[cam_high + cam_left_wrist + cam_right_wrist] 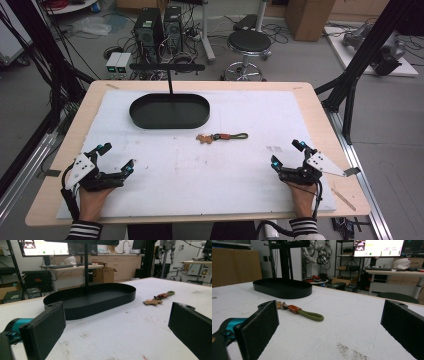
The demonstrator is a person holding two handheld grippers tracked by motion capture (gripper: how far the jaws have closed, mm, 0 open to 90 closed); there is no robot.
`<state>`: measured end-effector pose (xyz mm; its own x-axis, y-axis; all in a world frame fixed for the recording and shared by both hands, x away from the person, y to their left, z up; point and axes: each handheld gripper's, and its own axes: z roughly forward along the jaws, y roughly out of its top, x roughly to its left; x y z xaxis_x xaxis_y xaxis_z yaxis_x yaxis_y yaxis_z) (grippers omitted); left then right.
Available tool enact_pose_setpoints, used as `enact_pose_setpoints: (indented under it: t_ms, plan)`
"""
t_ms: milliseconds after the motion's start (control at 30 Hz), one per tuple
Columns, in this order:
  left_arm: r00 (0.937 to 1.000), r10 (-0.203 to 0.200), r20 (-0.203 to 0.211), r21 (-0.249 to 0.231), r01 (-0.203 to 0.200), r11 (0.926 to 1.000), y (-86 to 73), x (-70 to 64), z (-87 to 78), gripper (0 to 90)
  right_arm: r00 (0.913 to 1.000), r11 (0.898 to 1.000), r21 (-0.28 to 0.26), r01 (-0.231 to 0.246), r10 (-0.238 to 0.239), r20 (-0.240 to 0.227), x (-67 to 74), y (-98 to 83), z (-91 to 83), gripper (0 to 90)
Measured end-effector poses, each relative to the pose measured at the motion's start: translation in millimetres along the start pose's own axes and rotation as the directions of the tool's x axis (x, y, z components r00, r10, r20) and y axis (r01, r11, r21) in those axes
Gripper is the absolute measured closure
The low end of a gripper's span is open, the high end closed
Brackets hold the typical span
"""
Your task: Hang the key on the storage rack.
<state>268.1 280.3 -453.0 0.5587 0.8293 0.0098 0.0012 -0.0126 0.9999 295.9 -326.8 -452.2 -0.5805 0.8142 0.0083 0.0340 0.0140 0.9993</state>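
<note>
A person sits at a white-covered table, and at the near left the left gripper rests on the mat with its jaws spread wide, holding nothing. Farther back, left of centre, sits a black oval tray with an upright post, and just right of it, nearer, lies a keychain with an olive loop. At the near right the right gripper rests with jaws likewise released and empty.

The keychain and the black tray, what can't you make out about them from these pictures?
- Keychain: too small in the high view for the charm's shape; in the right gripper view that gripper's near jaw hides the charm end.
- Black tray: the crossbar topping its post is cut by the left gripper view's top edge.
</note>
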Motion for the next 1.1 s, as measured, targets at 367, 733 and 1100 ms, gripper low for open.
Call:
enact_pose_setpoints:
  t_ms: [367, 733, 1100]
  plan:
    - [0.9999, 0.007, -0.014, -0.021, -0.007, 0.9998, -0.7, -1.3, -1.9, 1.7, 1.0000, 0.999, 0.042, 0.008, -0.007, -0.005, -11.1, 31.4, 1.4, 0.6]
    - [0.9999, 0.003, -0.013, -0.016, -0.003, 0.9999, -0.4, -1.0, -1.3, 1.7, 0.9923, 0.989, 0.138, 0.057, -0.041, -0.117, -28.9, 97.6, 24.2, 0.6]
    - [0.9999, 0.002, -0.015, -0.012, -0.002, 0.9999, -0.3, -0.9, -0.9, 1.7, 0.9745, 0.961, 0.246, 0.129, -0.076, -0.211, -47.0, 126.1, 65.7, 0.6]
